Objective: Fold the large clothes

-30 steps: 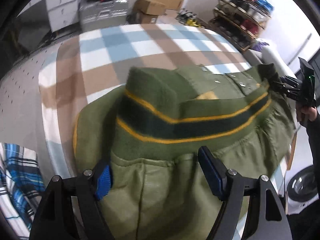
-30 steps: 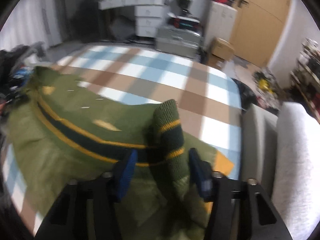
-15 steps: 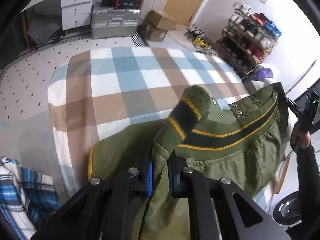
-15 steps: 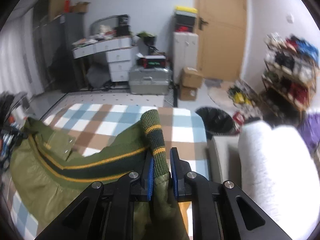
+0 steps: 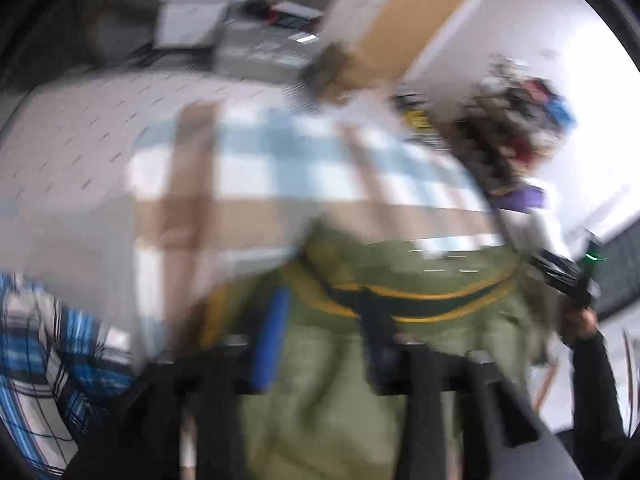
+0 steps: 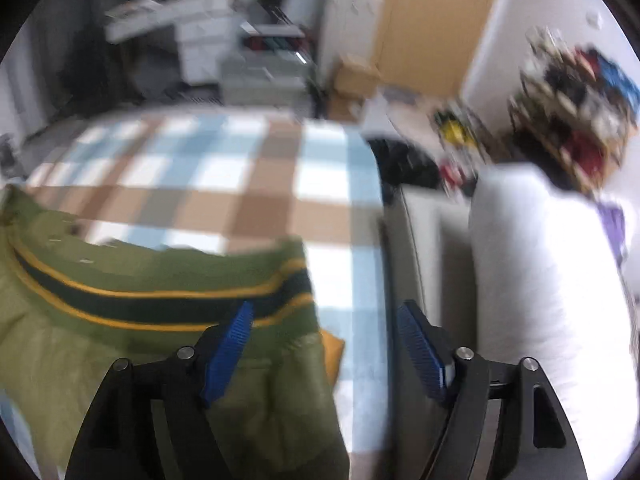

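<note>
While the left view is badly smeared, both claws read as spread wide: the left claw (image 5: 324, 344) and right claw (image 6: 324, 344) have just been opening, gripping nothing. Beneath them the green jacket (image 6: 132, 344), its ribbed hem striped dark and yellow, lies rumpled on the checked bed (image 6: 208, 176).

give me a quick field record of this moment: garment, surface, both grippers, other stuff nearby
garment: green jacket with dark, yellow-edged ribbed band, lying on the bed
surface: checked bedspread, blue, brown and white
left gripper: open, jaws just opened, jacket below them, not pinched
right gripper: open, jaws just opened, over the jacket's edge, nothing gripped
nearby: white pillow at right; blue plaid cloth at left
image quality: left view heavily blurred
</note>
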`<state>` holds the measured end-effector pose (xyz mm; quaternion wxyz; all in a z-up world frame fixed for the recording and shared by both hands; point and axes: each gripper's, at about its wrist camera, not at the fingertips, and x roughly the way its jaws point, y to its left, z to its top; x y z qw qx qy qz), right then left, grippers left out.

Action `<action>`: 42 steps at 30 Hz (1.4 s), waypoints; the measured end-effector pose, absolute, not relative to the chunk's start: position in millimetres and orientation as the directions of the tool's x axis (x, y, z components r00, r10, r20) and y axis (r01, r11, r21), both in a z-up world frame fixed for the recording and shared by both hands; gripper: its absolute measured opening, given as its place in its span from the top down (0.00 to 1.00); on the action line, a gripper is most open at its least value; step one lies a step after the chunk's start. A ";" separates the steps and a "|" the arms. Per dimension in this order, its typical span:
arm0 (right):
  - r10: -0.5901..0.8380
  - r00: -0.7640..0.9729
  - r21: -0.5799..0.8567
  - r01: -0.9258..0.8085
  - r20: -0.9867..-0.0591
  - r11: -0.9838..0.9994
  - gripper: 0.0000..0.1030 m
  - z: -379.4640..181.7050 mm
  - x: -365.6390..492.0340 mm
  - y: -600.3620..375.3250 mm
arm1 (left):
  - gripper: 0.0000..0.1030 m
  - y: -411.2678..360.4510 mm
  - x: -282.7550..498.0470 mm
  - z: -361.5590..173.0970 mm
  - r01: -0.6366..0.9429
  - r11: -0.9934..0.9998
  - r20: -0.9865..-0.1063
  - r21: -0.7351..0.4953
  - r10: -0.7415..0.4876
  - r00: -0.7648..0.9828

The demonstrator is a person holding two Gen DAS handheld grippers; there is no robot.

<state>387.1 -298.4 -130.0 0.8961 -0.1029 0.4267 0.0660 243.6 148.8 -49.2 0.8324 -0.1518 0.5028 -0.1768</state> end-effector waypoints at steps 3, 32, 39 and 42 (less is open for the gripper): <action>0.148 0.651 -0.112 -0.341 -0.744 0.933 0.17 -101.5 374.7 -281.3 | 0.01 105.2 245.1 -21.0 0.306 0.855 -0.750 -0.419 -0.515 0.415; 0.232 0.172 -0.048 -0.887 -0.957 0.458 0.91 -147.2 357.8 -142.1 | 0.81 -52.9 269.3 -114.4 0.801 0.569 -0.976 -0.189 -0.200 -0.088; 0.240 0.335 -0.140 -0.800 -0.911 0.583 0.92 -130.8 346.8 -141.4 | 0.94 -60.4 265.3 -118.9 0.785 0.606 -0.987 -0.127 -0.156 -0.040; 0.256 0.408 -0.170 -0.759 -0.876 0.629 0.93 -120.7 353.6 -140.0 | 0.95 -50.2 276.9 -100.2 0.757 0.643 -0.984 -0.116 -0.177 0.000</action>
